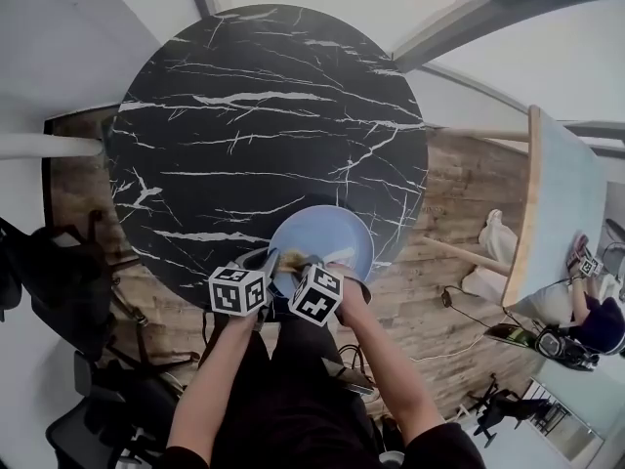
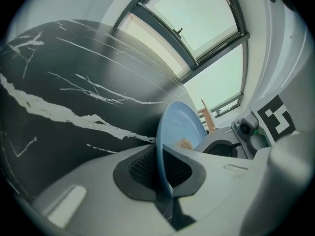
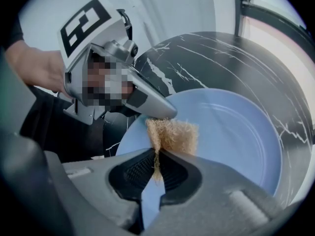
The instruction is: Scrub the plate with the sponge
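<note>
Right gripper view: fibrous tan sponge (image 3: 173, 134) against smooth round blue plate (image 3: 236, 136).

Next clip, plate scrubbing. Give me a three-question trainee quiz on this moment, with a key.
1. True or false: the left gripper is shut on the rim of the blue plate.
2. What does the right gripper hold between its fingers? A) a brush B) a tan sponge C) nothing
3. Fill in: the plate is on the black marble table, at the edge nearest the ___.
Key: 1 true; 2 B; 3 person.
</note>
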The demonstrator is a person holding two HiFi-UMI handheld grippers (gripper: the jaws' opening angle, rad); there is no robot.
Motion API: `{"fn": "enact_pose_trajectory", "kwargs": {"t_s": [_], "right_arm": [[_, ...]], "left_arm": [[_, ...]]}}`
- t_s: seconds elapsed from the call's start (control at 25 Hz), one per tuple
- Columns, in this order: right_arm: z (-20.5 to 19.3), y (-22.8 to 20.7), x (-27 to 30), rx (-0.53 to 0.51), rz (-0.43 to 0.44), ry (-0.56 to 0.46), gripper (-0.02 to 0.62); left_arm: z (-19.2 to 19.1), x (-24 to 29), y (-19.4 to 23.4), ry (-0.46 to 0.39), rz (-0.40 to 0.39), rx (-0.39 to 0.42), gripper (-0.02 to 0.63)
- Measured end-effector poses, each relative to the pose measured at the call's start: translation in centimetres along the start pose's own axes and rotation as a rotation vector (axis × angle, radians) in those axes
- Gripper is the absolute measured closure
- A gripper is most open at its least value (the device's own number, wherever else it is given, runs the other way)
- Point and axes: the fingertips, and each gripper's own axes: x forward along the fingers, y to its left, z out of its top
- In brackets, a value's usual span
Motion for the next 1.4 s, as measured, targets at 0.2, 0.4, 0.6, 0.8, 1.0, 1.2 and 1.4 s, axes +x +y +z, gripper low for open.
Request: {"fn": "enact_pose_trajectory", "kwargs": {"t_s": [0.2,0.4,0.6,0.8,1.0,1.2,1.4], "right_arm": [[0.0,-1.1,-0.5,-0.015,0.004,0.016,0.571],[0.0,-2.7,-1.2,0.018,-0.003,0.011,0.571],[0.5,-5.4,-2.3,0.085,-0.055,-0.019,0.571],[0.6,-7.2,-2.9,0.133,-0.084,-0.053,0.571],[0.5,-8.8,-3.6,0.185,-0.138,-0.087,0.571],[0.2,-10.7,-4.6,0.128,-0.303,-0.084,0.571],[-0.8,-10.9,-6.6,0.034,-0.412,-0.116,0.572]], "left_arm": [[0.0,0.0,0.0,0.001,-0.002,-0.003,0.588],[0.0,-0.1,0.0,-0.001,-0.002,-0.003,0.588],[0.0,-0.1,0.0,0.004,-0.002,-0.008,0.586],[0.0,-0.1,0.0,-0.004,-0.002,-0.012,0.586],[0.0,-0.1,0.0,-0.004,-0.005,-0.012,0.586],[0.0,-0.1,0.1,-0.008,0.004,-0.019,0.587],[0.0,-0.2,0.1,-0.006,0.007,-0.019,0.588]]}}
